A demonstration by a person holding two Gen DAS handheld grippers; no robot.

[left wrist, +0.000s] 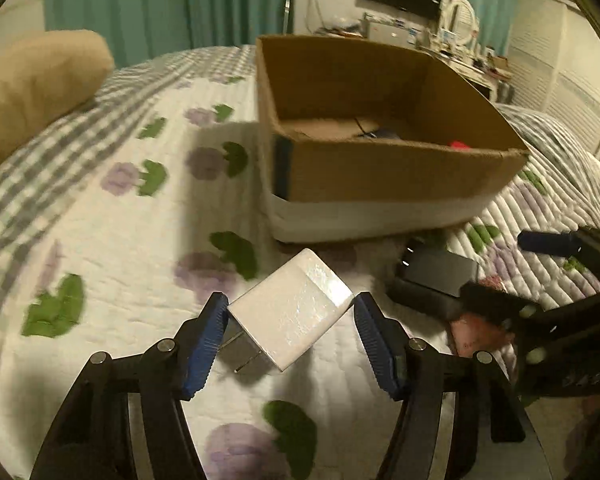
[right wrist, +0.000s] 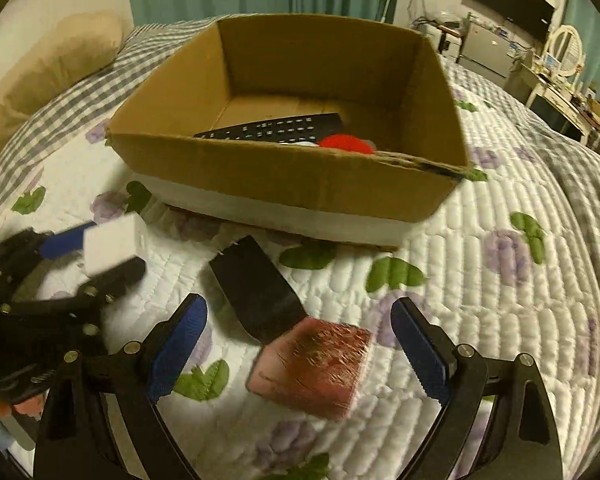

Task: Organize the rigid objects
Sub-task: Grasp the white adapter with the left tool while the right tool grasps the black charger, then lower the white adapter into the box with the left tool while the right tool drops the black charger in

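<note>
no writing is legible on anything. the left gripper (left wrist: 290,316) clenches a glossy white wall charger (left wrist: 292,310), two metal prongs showing, above the floral quilt (left wrist: 112,240) just before the cardboard box (left wrist: 380,168). the right gripper (right wrist: 300,344) is spread wide, released, over a pink shiny-wrapped block (right wrist: 312,368) touching a black adapter (right wrist: 256,288). a black remote (right wrist: 276,128) lies in the box.

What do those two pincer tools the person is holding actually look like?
Both match. The left gripper and the right gripper each have two black, angular plastic arms joined by round silver pins. Every arm ends in a flat blue pad with a ribbed inner face. No cables, labels or sleeves show.
</note>
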